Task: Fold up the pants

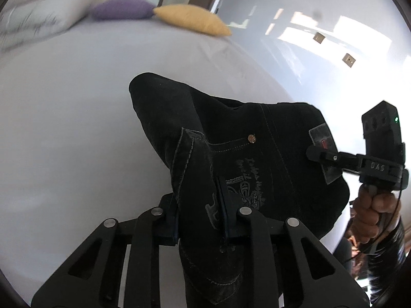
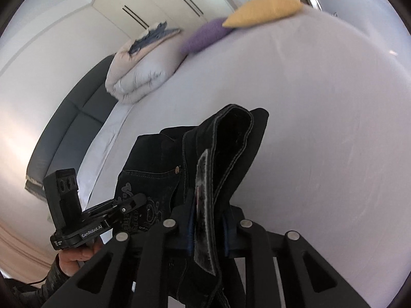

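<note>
Black denim pants (image 1: 246, 154) with grey stitching, a rivet and embroidery on the back pocket hang in the air above a white bed (image 1: 77, 115). My left gripper (image 1: 199, 205) is shut on the waistband at one side. My right gripper (image 2: 208, 213) is shut on the waistband (image 2: 205, 192) at the other side, by its grey leather patch. Each gripper shows in the other's view: the right one (image 1: 318, 154) pinching the patch, the left one (image 2: 136, 200) pinching near the pocket. The pants (image 2: 231, 141) are bunched between the two, and their legs are hidden below.
A purple cushion (image 1: 120, 7) and a yellow cushion (image 1: 192, 18) lie at the far end of the bed, next to a folded white duvet (image 2: 138, 74). A dark headboard (image 2: 72, 128) runs along the bed's left side. A white wardrobe (image 2: 154, 0) stands behind.
</note>
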Motion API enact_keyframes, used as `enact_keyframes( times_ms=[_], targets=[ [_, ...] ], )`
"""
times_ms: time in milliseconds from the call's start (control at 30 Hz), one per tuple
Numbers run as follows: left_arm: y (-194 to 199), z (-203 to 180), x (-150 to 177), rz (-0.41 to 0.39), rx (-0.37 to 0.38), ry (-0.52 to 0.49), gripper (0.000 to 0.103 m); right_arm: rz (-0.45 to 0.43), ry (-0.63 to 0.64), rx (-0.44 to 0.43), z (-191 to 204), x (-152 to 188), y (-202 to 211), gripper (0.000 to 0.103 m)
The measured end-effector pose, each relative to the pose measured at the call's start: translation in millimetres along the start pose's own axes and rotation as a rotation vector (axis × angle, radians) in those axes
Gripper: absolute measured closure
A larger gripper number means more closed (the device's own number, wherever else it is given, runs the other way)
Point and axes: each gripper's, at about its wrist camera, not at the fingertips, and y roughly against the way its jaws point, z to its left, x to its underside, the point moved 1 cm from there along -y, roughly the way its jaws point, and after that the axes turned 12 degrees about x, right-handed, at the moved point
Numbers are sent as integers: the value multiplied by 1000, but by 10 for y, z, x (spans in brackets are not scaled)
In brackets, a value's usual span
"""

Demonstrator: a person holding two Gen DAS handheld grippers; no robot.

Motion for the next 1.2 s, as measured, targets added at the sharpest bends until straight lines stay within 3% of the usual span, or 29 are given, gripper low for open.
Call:
enact_keyframes(
  times_ms=[200,367,400,433,500,567,667,833,933,1000,1133,1200],
  targets=[
    [-595,257,-490,30,-29,-7,82,-1,-50,17,-396,-440,-342,85],
    [-1092,539,-473,90,-64,27,78,77,-127,68,-859,-396,-837,81],
    [-1125,582,-444,82,-67,28,74,84,-150,63,-944,-355,-902,74],
    [-1137,601,-433,79,-72,27,71,81,-173,42,-1029,-305,-939,73],
    [-1164,676,-418,69,-93,29,53,49,-175,8,-1069,-244,-950,73],
    [-1169,719,-420,52,-88,43,48,23,-165,-4,-1093,-175,-930,73],
    [-1168,689,-427,37,-93,43,42,11,-178,-6,-1118,-101,-844,70],
    [-937,542,-152,4,-147,-16,41,-37,-165,99,-1008,-39,-597,49],
    [-703,311,54,-53,-227,-79,35,-76,-169,208,-923,92,-327,46],
    [-497,123,173,-116,-268,-124,23,-126,-169,236,-856,201,-56,46],
    [92,-401,373,-332,-356,-227,1,-259,-115,339,-569,375,476,33],
    [359,-761,416,-453,-416,-292,0,-335,-78,376,-376,439,725,24]
  ],
)
